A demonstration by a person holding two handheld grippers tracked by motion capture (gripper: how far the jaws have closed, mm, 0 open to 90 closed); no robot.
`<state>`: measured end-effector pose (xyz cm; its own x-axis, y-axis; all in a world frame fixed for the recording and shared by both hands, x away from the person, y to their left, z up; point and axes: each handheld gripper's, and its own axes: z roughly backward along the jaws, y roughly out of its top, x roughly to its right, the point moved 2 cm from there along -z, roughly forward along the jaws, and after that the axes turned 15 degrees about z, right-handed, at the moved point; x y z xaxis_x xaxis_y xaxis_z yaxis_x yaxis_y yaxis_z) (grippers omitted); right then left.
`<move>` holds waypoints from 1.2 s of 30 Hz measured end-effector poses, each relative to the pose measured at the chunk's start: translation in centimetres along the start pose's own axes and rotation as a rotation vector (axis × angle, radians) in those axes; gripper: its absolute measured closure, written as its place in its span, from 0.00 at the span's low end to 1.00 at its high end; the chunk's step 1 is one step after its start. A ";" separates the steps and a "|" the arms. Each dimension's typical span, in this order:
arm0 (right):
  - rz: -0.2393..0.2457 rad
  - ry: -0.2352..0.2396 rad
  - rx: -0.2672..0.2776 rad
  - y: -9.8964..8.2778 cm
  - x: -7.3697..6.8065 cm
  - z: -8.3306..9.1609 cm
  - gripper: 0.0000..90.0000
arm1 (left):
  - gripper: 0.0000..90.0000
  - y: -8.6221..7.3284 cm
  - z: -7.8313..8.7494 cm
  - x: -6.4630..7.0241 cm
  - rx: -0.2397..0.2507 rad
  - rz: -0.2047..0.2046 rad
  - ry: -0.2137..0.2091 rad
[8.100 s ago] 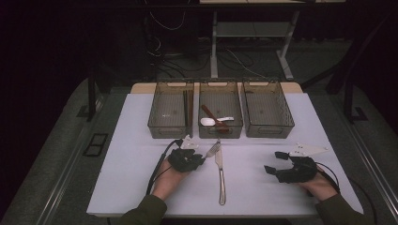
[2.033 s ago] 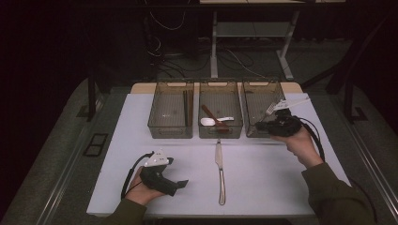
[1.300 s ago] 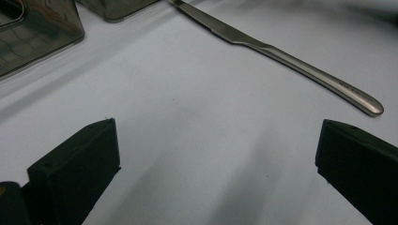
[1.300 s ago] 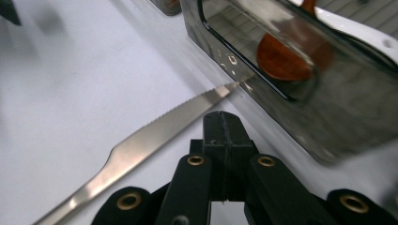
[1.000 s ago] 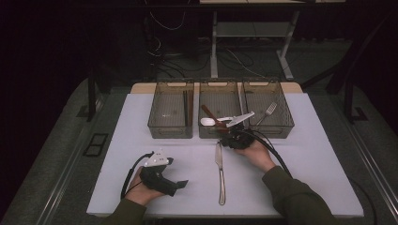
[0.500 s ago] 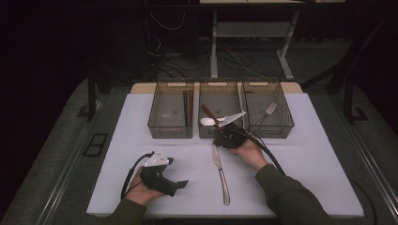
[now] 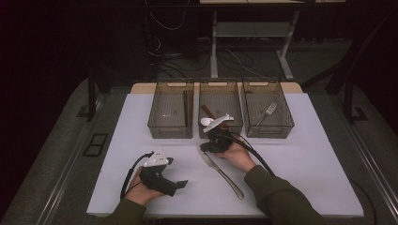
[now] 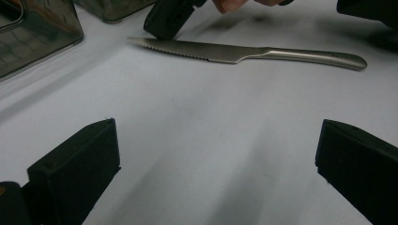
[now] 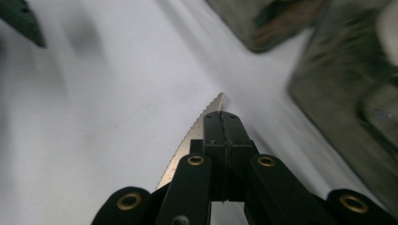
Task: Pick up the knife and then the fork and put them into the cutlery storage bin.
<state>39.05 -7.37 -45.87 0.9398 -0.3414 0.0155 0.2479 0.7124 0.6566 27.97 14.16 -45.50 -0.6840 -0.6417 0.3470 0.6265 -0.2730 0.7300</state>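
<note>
Sorting was partly done: a fork (image 7: 266, 112) lay in the right smoked-plastic bin (image 7: 267, 126), a spoon in the middle bin. The serrated steel table knife (image 7: 220, 169) lay flat on the white table (image 7: 305, 159), not yet binned. The right gripper (image 9: 220, 122), jaws closed, pressed near its blade tip. The left gripper (image 8: 211, 159) stood open, empty.

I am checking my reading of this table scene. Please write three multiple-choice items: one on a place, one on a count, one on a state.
1. Where does the knife lie?
A. on the white table
B. in the left bin
C. on the floor

2. How many clear bins stand in the row?
A. two
B. three
C. five

3. How do the jaws of the right hand-held gripper stand?
A. wide apart
B. closed together
C. around a fork

Key: 1 A, it lies flat on the cloth; 2 B, three side by side; 3 B, no gap between them, over the blade tip.
</note>
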 end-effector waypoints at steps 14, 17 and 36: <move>0.067 0.064 0.010 0.7 -1.8 0.6 0.99 | 0.00 0.0 0.0 0.0 0.000 0.003 0.000; 0.063 0.060 0.026 0.5 -1.5 1.9 0.92 | 0.00 0.0 0.0 0.0 0.001 0.003 -0.001; 0.101 0.069 -0.244 -3.3 -3.7 6.8 0.74 | 0.00 0.0 -0.2 0.1 -0.006 -0.002 0.001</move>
<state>33.19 -12.66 -43.02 0.9743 -0.2246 0.0152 0.1936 0.8702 0.4531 27.97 13.97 -45.54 -0.6848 -0.6421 0.3447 0.6273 -0.2787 0.7272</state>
